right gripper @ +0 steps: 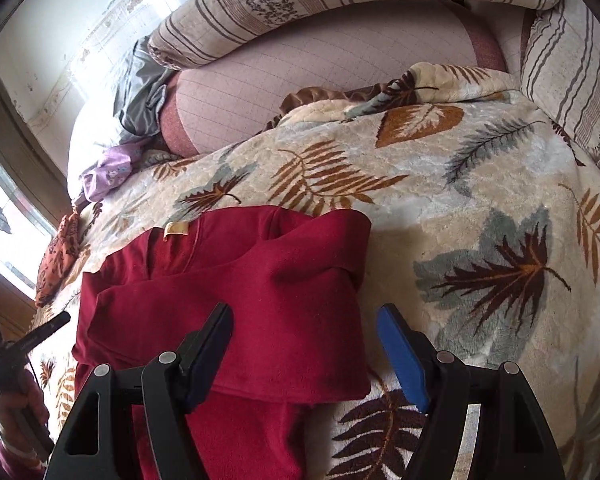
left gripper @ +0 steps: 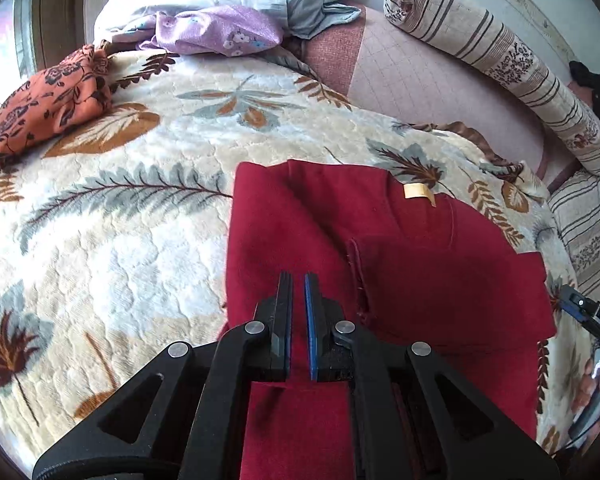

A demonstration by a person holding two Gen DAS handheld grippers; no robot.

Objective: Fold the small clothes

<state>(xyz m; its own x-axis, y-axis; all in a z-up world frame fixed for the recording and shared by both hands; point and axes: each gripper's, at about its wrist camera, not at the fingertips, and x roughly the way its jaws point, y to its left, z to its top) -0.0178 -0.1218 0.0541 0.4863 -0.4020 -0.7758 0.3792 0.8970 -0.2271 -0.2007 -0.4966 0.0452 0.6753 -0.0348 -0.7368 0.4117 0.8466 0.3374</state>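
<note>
Now red top [left gripper: 380,264] folded, flat on leafy blanket [left gripper: 120,208], small tan tag [left gripper: 418,193] up. Under and ahead of left gripper [left gripper: 299,280], jaws almost shut, nothing pinched. Below right gripper [right gripper: 304,316], jaws wide apart over folded edge. Orange flowered cloth [left gripper: 48,104] far off. Striped pillow [left gripper: 500,64] behind.

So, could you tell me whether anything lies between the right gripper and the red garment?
Nothing visible does: the right gripper hangs open directly over the red garment, whose folded sleeve lies bare on the leaf-print blanket.
</note>
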